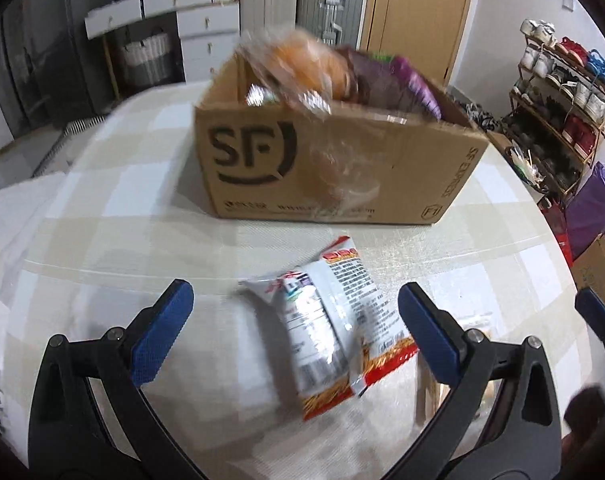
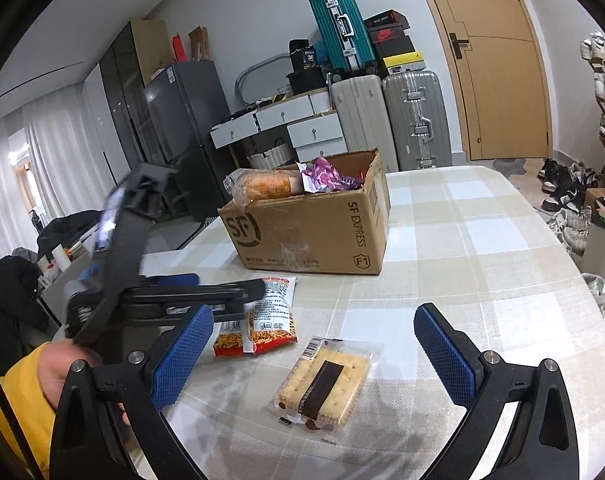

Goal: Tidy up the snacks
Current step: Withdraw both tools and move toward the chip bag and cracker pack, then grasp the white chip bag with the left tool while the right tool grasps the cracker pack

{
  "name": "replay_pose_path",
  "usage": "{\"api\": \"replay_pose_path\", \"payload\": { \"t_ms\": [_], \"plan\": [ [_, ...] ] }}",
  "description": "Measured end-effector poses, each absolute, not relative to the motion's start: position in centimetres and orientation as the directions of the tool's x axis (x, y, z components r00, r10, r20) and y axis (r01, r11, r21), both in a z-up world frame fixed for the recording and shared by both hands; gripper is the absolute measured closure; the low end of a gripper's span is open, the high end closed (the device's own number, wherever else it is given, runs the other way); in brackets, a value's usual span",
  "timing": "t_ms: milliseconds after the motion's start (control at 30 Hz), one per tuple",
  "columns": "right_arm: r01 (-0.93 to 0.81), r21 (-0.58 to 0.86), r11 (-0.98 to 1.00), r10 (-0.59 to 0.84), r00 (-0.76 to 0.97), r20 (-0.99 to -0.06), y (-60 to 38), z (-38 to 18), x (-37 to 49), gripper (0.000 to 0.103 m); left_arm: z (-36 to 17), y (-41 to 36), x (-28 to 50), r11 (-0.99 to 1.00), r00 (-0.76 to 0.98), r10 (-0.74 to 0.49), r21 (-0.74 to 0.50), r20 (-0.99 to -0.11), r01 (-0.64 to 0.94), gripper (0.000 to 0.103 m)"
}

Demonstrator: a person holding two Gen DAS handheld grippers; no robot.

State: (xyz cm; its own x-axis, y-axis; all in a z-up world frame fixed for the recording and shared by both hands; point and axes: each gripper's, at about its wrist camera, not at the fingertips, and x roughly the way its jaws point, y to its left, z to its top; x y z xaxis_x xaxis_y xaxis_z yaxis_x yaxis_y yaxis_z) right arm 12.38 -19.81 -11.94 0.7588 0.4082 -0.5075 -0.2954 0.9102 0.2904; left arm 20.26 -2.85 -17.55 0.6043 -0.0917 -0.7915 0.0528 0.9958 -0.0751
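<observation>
A red and white noodle-snack packet (image 1: pixel 336 328) (image 2: pixel 262 318) lies flat on the checked tablecloth, in front of a brown SF cardboard box (image 1: pixel 334 160) (image 2: pixel 314 236). My left gripper (image 1: pixel 296 316) is open, its blue pads on either side of the packet and not touching it. In the right wrist view the left gripper (image 2: pixel 222 292) hovers just over that packet. A clear pack of crackers (image 2: pixel 324 384) lies between the wide-open fingers of my right gripper (image 2: pixel 314 356). The box holds a bread bag (image 2: pixel 262 186) and a purple packet (image 2: pixel 326 176).
The table (image 2: pixel 482 264) runs on to the right of the box. A hand in a yellow sleeve (image 2: pixel 30 392) holds the left gripper. Suitcases (image 2: pixel 414 124), white drawers (image 2: pixel 286 120), a fridge (image 2: pixel 182 108), a door (image 2: pixel 498 60) and shoe racks (image 1: pixel 558 96) stand beyond the table.
</observation>
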Motion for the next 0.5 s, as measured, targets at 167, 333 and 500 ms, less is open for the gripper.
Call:
{"api": "replay_pose_path", "payload": {
  "t_ms": [167, 333, 500],
  "plan": [
    [-0.288, 0.307, 0.907, 0.414, 0.746, -0.522, -20.0, -12.7, 12.9, 0.001, -19.8, -4.1, 22.2, 0.997, 0.574, -0.07, -0.05, -0.816, 0.051, 0.001],
    [-0.28, 0.324, 0.904, 0.419, 0.734, -0.535, -20.3, -13.3, 13.3, 0.001, -21.0, -4.4, 23.6, 0.997, 0.566, -0.082, -0.06, -0.82, 0.057, 0.003],
    [-0.274, 0.326, 0.905, 0.417, 0.726, -0.547, -20.2, -13.8, 13.5, 0.001, -21.2, -4.0, 24.0, 0.989, 0.569, -0.146, -0.114, -0.809, 0.091, 0.024]
  ]
}}
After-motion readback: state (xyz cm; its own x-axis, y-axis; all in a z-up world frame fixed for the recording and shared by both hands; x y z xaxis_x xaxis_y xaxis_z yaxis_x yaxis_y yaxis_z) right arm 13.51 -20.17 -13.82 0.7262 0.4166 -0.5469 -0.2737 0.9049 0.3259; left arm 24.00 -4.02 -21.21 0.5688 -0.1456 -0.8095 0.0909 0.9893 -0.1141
